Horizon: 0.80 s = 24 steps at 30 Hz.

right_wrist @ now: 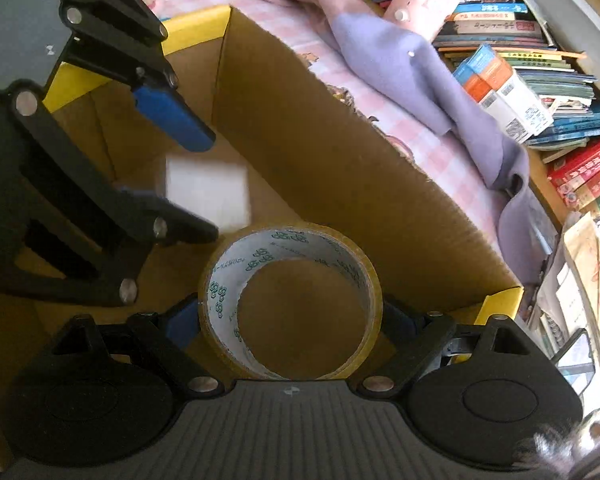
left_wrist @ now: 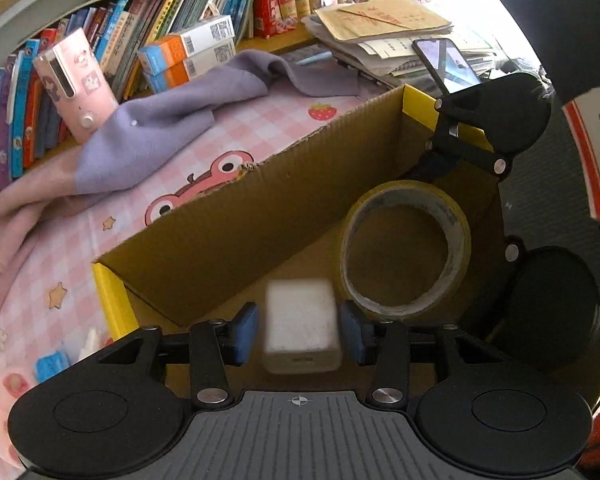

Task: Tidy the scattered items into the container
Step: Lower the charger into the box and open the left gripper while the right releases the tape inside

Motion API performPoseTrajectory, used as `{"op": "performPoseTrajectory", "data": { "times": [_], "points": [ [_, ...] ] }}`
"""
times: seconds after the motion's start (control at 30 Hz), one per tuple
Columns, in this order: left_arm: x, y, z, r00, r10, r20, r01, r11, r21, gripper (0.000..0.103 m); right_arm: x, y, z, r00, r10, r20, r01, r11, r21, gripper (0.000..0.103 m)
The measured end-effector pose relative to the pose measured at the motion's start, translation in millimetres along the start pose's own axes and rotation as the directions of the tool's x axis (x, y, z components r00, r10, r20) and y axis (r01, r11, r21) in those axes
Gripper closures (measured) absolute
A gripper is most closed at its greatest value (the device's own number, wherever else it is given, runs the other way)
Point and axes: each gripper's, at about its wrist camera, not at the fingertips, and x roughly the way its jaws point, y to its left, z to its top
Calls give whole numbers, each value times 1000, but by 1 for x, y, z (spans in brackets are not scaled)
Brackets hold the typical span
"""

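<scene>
Both tilted steeply down into the cardboard box. Left gripper part open, blue pads clear of the blurred white block (apparently loose). Right gripper spread wide around the yellowish tape roll, pads at its sides; grip uncertain.

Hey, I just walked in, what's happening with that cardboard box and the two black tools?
A person is tidying things into the cardboard box, one tool in each hand. The left tool is over the box with its blue pads apart from a blurred white block between them, apparently just let go. The right tool has a roll of tape between its fingers, also inside the box.
</scene>
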Motion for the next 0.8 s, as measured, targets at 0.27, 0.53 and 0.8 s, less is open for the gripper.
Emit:
{"op": "performPoseTrajectory", "data": {
  "times": [0.27,0.53,0.8],
  "points": [
    [-33,4,-4,989,77,123,-72,996,-43,15,-30,-4,-3,989,-46,138,37,997,63,6],
    [-90,-3,-25,941,178,289,-110,965,-238,5,-87,3,-28,944,-125,306,55,972,228,5],
    [-127,-9,-63,890,278,361,-105,896,-432,2,-123,29,-49,849,-265,458,68,913,401,0]
  ]
}}
